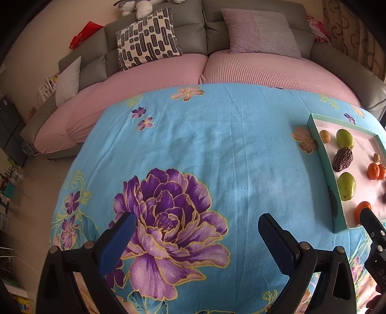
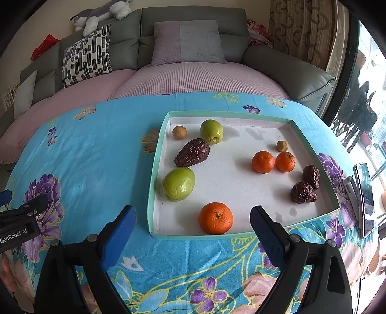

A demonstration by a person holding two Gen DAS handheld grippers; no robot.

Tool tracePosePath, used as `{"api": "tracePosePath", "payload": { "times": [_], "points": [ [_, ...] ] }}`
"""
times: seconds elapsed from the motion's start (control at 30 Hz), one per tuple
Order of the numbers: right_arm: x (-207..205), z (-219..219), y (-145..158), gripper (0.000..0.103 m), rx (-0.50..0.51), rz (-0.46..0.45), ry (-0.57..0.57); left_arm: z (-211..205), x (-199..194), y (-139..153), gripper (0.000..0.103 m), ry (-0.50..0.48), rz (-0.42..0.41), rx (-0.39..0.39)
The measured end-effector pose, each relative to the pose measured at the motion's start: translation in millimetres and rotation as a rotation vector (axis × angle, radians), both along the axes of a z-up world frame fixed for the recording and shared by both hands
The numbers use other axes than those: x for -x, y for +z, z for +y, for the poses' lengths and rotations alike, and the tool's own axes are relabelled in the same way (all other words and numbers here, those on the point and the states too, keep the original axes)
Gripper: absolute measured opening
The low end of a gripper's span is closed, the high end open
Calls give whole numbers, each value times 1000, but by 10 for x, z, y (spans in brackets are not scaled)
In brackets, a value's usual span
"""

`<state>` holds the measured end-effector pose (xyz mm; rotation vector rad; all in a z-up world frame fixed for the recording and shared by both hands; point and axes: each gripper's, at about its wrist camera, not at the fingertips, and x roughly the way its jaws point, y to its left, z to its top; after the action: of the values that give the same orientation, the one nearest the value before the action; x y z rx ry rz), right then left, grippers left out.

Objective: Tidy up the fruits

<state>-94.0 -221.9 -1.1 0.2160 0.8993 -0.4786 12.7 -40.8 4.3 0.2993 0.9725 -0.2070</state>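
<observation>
Home living rm: grey sectional sofa [image 2: 193, 21] w/ pink seat covers, patterned cushion [image 2: 86, 55], plush toy [image 2: 101, 14] on backrest; floral blue cloth [image 1: 205, 149] over table; patterned curtain [image 2: 296, 31] by glass door at right.

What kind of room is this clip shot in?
Most likely a home living room: a grey sofa with cushions, a plush toy on its back, and a table under a floral cloth.

We found tray [image 2: 166, 120] on tablecloth [image 2: 96, 157], sofa [image 2: 188, 19] behind. Inside tray: nearest fruit [image 2: 215, 218] at front edge, two [image 2: 263, 161] [image 2: 285, 161] touching at right, two more [image 2: 178, 184] [image 2: 211, 131] along left wall. Phone [image 2: 364, 193] stood right of tray.
</observation>
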Motion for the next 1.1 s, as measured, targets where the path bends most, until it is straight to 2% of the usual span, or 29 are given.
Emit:
{"api": "tracePosePath", "payload": {
  "times": [1.1],
  "points": [
    [6,-24,11,95,1,-3,-5,11,14,-58,103,4,30,11]
  ]
}}
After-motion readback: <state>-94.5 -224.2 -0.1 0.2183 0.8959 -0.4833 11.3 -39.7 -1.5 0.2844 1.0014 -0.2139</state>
